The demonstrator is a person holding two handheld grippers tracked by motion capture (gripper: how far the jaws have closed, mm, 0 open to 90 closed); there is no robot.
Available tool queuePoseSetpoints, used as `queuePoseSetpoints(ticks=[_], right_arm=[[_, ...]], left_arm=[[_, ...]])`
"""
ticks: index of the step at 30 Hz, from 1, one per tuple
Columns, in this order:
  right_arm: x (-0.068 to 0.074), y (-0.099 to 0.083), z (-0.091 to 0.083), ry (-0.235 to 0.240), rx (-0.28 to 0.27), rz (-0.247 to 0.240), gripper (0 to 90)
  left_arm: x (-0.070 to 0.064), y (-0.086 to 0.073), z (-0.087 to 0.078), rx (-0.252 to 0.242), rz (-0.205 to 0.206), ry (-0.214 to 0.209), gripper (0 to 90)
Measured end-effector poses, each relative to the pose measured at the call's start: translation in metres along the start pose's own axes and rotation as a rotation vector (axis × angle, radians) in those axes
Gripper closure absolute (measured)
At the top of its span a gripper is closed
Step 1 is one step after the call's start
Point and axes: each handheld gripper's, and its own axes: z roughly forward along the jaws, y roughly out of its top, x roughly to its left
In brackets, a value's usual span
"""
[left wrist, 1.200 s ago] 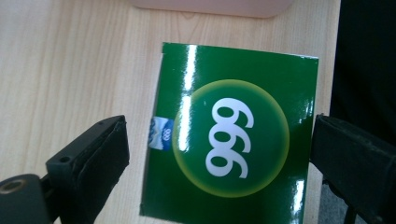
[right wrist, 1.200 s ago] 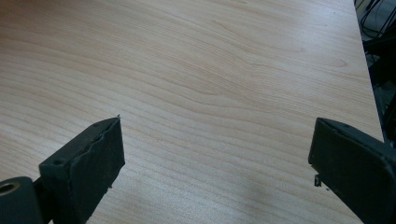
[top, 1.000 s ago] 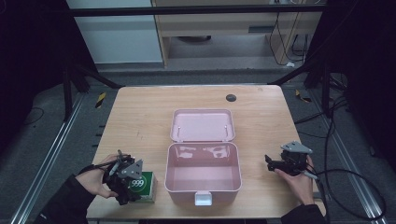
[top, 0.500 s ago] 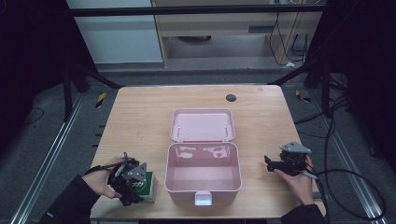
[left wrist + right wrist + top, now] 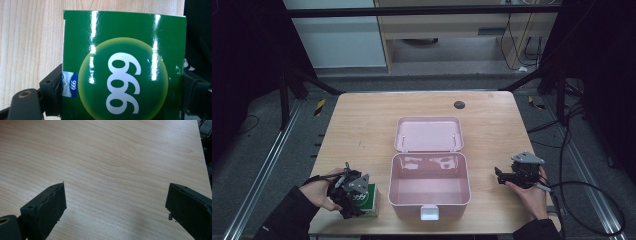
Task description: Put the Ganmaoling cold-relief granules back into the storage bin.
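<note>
change: left hand-held gripper [image 5: 348,196] has slid nearer the table's [image 5: 362,125] front-left edge, jaws now flanking the green box [image 5: 123,67], both pads touching its sides | box flat on table, just left of open pink case [image 5: 429,187] | right hand-held gripper [image 5: 511,176] unmoved; wide open, empty | judgement: grasp set; lift into case likely next

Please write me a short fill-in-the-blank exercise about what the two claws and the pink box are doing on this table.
1. The left claw has its jaws on either side of a ____ carton printed with 999.
2. The pink box in the middle of the table has its lid ____.
3. The right claw has its jaws wide apart over bare ____.
4. The carton lies to the ____ of the pink box in the high view.

Missing words: green; open; wood; left
</note>
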Motion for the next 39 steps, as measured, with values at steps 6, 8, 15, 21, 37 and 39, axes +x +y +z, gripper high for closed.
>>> queuePoseSetpoints(ticks=[6, 8, 15, 21, 37, 39], right_arm=[[0.0, 0.0, 0.0, 0.003, 0.001, 0.0, 3.5], [0.0, 0.0, 0.0, 0.005, 0.001, 0.0, 3.5], [0.0, 0.0, 0.0, 0.006, 0.002, -0.001, 3.5], [0.0, 0.0, 0.0, 0.008, -0.002, -0.001, 3.5], [0.0, 0.0, 0.0, 0.008, 0.001, -0.003, 3.5], [0.0, 0.0, 0.0, 0.008, 0.002, -0.003, 3.5]], left_arm=[[0.0, 0.002, -0.012, -0.023, -0.026, -0.001, 14.4], [0.0, 0.003, -0.018, -0.023, -0.026, 0.001, 14.4], [0.0, 0.01, -0.036, -0.026, -0.026, 0.013, 14.5], [0.0, 0.018, -0.051, -0.018, -0.016, 0.026, 14.5], [0.003, 0.036, -0.089, -0.033, 0.011, 0.06, 14.5], [0.003, 0.038, -0.093, -0.036, 0.012, 0.06, 14.5]])
